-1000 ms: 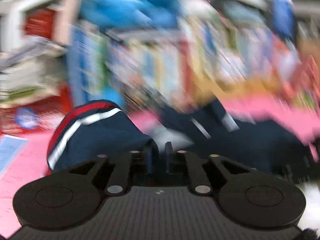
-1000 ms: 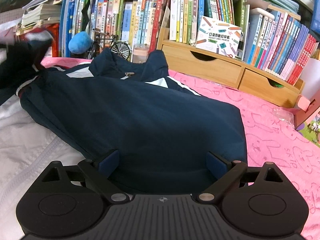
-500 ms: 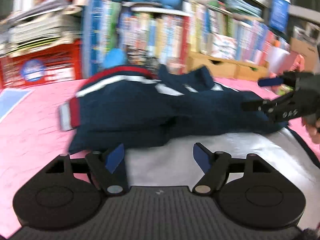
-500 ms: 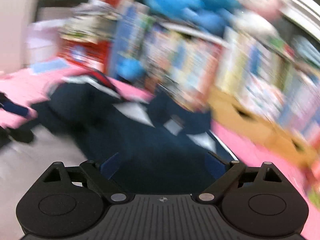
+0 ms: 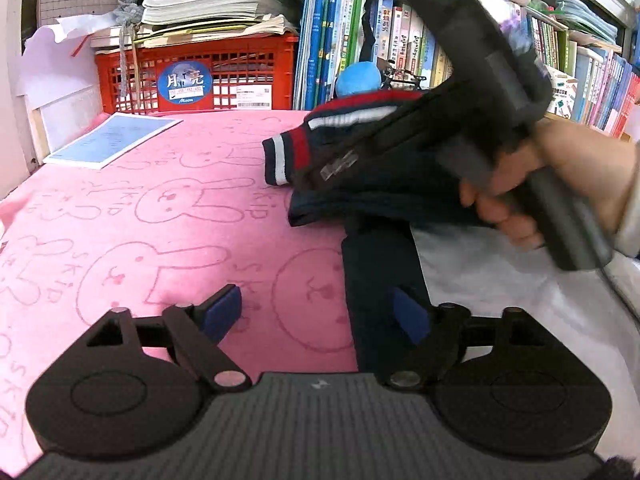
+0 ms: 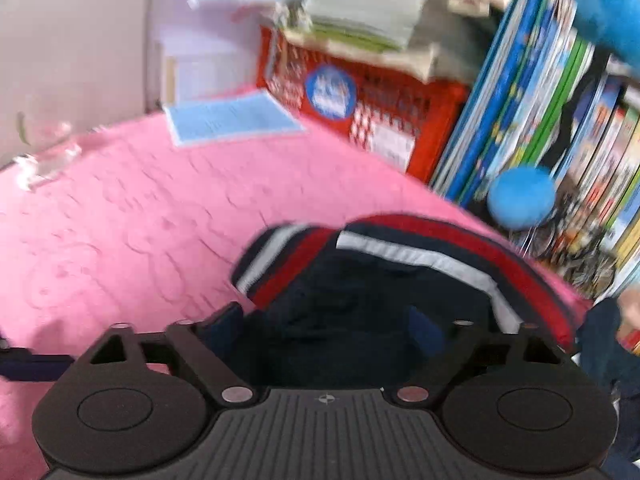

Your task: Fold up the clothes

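One blue sheet [image 5: 114, 139] lies at the far left of the pink worktop [image 5: 120, 216], with one red crate [image 5: 196, 78] behind it. The left hand-held gripper [image 5: 316, 314] is opening, its jaws wide, with a dark strip of the garment under its right pad and nothing gripped. One navy jacket [image 5: 360, 184] with red and white stripes lies right of centre. The right hand-held gripper [image 6: 326, 326] is closing over the jacket's cuff [image 6: 280, 260]; blur hides any contact.
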Available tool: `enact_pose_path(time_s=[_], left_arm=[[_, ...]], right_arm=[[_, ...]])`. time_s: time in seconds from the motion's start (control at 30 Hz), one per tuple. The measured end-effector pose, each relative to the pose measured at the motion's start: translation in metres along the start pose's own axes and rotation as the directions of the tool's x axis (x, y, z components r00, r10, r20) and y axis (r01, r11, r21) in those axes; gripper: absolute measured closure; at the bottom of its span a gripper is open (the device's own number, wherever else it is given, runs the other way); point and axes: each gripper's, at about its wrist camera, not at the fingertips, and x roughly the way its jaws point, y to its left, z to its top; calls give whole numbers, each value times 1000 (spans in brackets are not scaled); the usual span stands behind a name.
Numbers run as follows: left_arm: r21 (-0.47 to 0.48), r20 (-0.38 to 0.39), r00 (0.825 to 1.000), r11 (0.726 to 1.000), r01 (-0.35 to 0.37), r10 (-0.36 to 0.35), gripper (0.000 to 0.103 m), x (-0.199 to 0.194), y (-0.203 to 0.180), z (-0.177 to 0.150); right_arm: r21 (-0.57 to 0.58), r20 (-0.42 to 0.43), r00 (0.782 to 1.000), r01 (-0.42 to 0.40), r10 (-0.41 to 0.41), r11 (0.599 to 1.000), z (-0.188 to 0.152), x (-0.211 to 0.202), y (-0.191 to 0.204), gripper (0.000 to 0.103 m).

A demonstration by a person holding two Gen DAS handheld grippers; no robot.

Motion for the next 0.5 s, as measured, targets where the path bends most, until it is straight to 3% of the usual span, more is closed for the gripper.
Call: enact_pose_path(time_s=[0.07,0.17,0.37,0.5], left_arm=[[13,-5,1000,1000,-7,7,15,2,-2,1],[20,-8,1000,1000,-11,11,15,3,-1,1],[18,-7,1000,1000,-9,9,15,3,0,0],[22,-9,1000,1000,-9,9,15,2,0,-1]], right_arm=[[55,-3,1000,-20,20,998,-3,3,-6,70],[120,59,998,3,-11,993,-6,-18,-17,81],[387,247,962,13,-118,922,-30,-113,-85,82],[526,257,948,26,-189,850,-75,-171,-138,82]])
